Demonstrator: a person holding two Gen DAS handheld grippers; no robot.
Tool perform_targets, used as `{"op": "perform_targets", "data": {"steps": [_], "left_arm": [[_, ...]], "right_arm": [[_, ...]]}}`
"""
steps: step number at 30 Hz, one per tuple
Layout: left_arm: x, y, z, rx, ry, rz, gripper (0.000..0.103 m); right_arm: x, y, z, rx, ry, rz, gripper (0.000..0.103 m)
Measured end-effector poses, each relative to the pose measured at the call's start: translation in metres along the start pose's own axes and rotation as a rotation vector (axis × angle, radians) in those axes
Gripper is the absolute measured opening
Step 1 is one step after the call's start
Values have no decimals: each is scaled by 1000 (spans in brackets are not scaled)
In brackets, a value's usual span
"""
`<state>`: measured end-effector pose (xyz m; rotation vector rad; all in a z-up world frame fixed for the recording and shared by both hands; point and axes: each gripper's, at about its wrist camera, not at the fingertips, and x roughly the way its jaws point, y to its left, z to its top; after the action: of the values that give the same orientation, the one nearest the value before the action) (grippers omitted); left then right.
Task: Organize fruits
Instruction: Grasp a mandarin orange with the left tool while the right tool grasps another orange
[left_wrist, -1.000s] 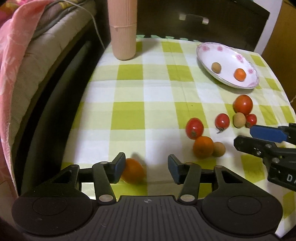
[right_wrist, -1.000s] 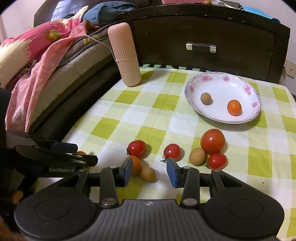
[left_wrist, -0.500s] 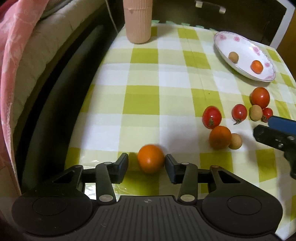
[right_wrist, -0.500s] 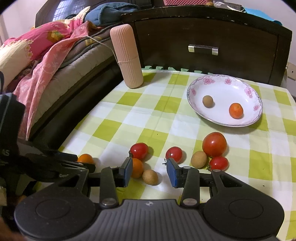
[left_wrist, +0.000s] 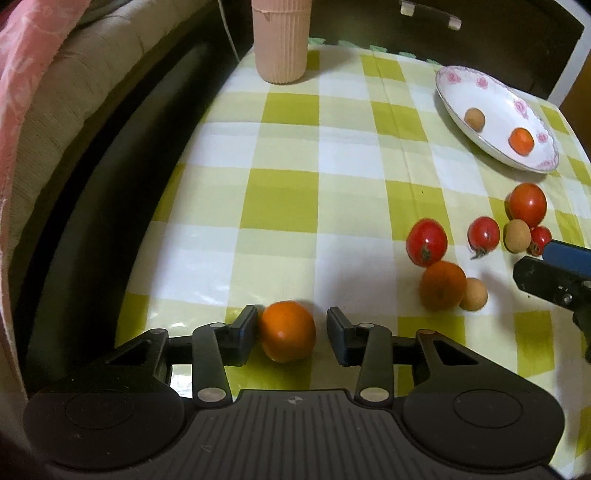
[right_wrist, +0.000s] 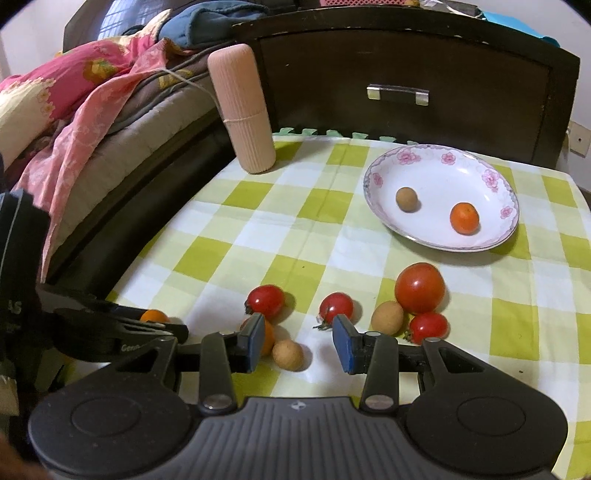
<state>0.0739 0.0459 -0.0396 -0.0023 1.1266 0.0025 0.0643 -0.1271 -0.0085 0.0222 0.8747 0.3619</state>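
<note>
The orange is lying on the checked bench near its front edge, well apart from the floral plate, and it is now sitting between the pads of the left claw. A second ago it was off against the left pad only; since then the claw has been swinging over and narrowing, so the left pad is now touching the fruit while a small gap is remaining at the right pad. The jaws are apart, not yet clamping. That is suggesting the grasp is about to close, with the carry to the plate to follow. Between the orange and the plate, a second orange and a small brown fruit are lying together, with tomatoes just beyond them toward the plate. The right claw is hovering over this cluster with jaws apart, gripping nothing. The plate is already holding one brown fruit and one small orange.
</note>
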Motion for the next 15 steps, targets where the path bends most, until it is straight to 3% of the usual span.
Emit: {"op": "perform_targets", "data": {"steps": [6, 9, 13, 15], "left_arm": [[1, 1, 2, -13, -6, -15, 56], [1, 3, 3, -26, -8, -20, 52], [-1, 7, 3, -46, -14, -36, 39], [-1, 9, 3, -50, -14, -40, 39]], "right_arm": [[6, -8, 7, 33, 12, 14, 39], [11, -2, 8, 8, 21, 35, 39], [18, 11, 8, -59, 36, 65, 39], [24, 17, 6, -99, 48, 66, 39]]}}
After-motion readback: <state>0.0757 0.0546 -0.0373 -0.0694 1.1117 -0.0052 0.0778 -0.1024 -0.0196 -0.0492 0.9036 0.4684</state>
